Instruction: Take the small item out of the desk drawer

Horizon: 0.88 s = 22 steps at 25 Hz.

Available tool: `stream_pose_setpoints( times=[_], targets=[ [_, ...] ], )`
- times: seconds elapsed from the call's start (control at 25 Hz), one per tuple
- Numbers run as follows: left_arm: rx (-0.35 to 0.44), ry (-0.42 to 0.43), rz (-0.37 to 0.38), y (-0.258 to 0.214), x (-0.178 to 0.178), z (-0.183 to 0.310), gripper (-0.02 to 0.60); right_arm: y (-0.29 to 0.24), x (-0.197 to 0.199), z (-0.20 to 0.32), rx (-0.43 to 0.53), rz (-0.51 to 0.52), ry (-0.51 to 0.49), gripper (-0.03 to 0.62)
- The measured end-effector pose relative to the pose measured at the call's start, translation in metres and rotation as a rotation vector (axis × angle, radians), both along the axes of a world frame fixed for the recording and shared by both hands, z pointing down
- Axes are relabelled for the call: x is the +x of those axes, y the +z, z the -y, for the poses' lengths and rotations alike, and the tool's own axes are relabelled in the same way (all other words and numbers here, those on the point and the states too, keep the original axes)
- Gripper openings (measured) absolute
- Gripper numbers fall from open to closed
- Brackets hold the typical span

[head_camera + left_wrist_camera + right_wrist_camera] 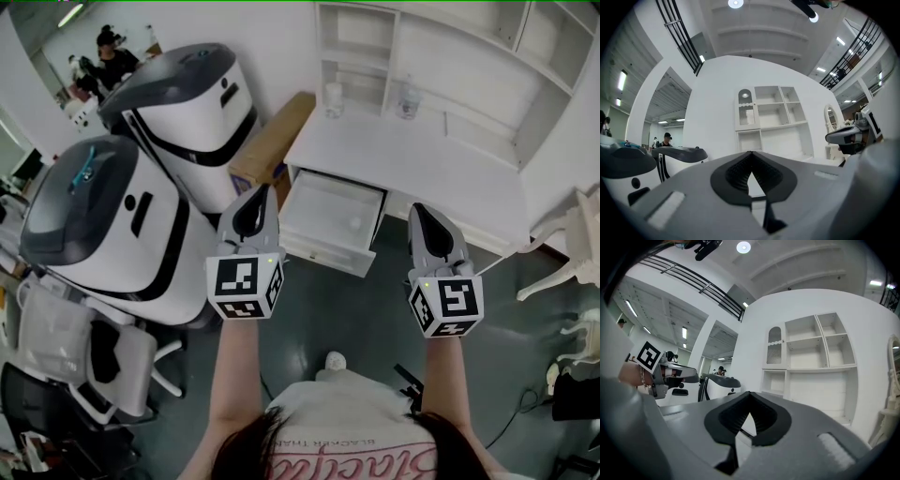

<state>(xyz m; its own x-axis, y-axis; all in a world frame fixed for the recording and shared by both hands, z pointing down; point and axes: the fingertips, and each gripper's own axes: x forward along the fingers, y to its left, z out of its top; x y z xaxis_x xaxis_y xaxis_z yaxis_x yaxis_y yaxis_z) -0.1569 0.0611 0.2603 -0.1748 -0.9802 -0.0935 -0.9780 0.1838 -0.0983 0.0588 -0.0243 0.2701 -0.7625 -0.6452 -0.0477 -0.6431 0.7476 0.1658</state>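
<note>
Small pale round item [354,223] lying loose on the floor of the open white desk drawer [309,242], right of its middle, touching neither wall as far as can be told. Drawer pulled out from under the white desk [412,164], top uncovered. Left gripper [255,199] held level in front of the drawer's left corner, well short of the item; in the left gripper view [750,153] jaws closed tip to tip, nothing between them. Right gripper [419,214] level beside it, off the drawer's right side, over the dark grey floor [375,309]; in the right gripper view [749,393] jaws likewise together, holding nothing. Both grippers apart from each other and touching nothing. Bare floor between grippers and drawer front. Large white-and-dark-grey rounded machine [94,220] close on the left, a second one [192,103] behind it. Brown cardboard slab [277,141] lying between the rear machine and the desk's left edge. White chair [567,258] off to the right. Two clear bottles [334,98] [407,98] upright at the back of the desk top, below the white shelf unit [441,47].
</note>
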Motion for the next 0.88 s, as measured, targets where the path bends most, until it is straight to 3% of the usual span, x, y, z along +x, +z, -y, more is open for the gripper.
stream_pose_setpoints(
  times=[0.44, 0.88],
  targets=[
    [-0.014, -0.022, -0.015, 0.009, -0.001, 0.027, 0.012, 0.004, -0.009, 0.029, -0.004, -0.009, -0.032, 0.002],
    [-0.01, 0.028, 0.008, 0.004, 0.006, 0.057, 0.012, 0.006, 0.003, 0.054, -0.016, 0.012, 0.024, 0.002]
  ],
)
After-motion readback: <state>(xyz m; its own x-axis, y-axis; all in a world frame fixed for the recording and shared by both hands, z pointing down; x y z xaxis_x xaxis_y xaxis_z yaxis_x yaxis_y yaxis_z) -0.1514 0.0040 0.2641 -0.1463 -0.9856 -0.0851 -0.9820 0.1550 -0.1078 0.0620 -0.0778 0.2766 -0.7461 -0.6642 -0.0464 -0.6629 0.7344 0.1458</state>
